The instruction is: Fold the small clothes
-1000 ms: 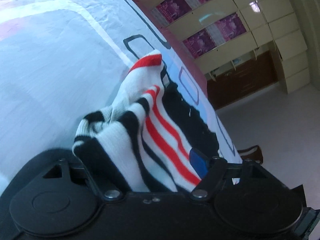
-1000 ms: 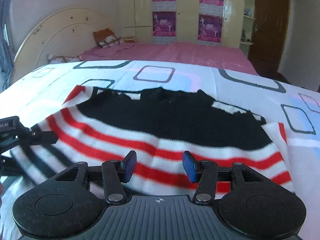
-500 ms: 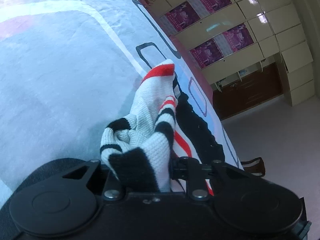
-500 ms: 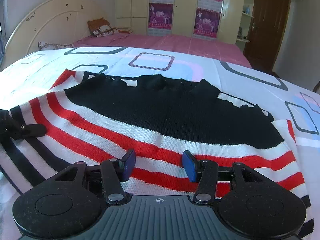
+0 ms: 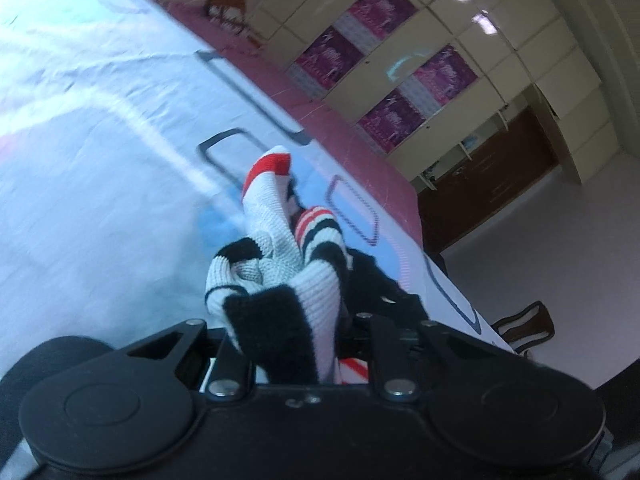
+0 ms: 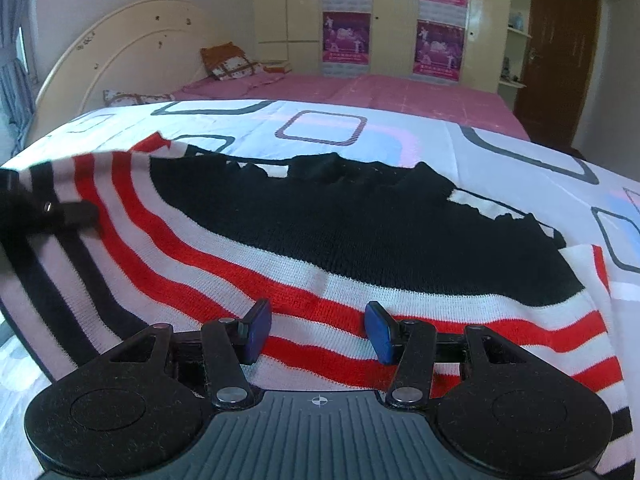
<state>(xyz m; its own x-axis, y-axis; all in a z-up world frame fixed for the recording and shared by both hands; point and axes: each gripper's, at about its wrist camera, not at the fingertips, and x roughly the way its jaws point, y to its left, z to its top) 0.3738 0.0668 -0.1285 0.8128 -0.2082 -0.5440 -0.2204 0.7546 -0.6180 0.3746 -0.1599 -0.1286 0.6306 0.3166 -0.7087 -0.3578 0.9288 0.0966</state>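
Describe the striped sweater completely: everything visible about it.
The striped sweater is a small knit garment with a large black panel, then white, red and black bands toward the hem. It lies spread on the patterned bedsheet. Its left edge is bunched and lifted, with the left gripper closing on the fold between its fingers. The right gripper hovers over the red-striped hem, jaws apart, not pinching it.

Soft daylight fills the room. In the left wrist view the white patterned bedsheet [image 5: 100, 168] smears with motion blur and washes out bluish, and glare spots gleam on the glossy cream wardrobe doors [image 5: 480, 24]. The right wrist view is sharp; fisheye bending curves both views' edges, with dark corners.
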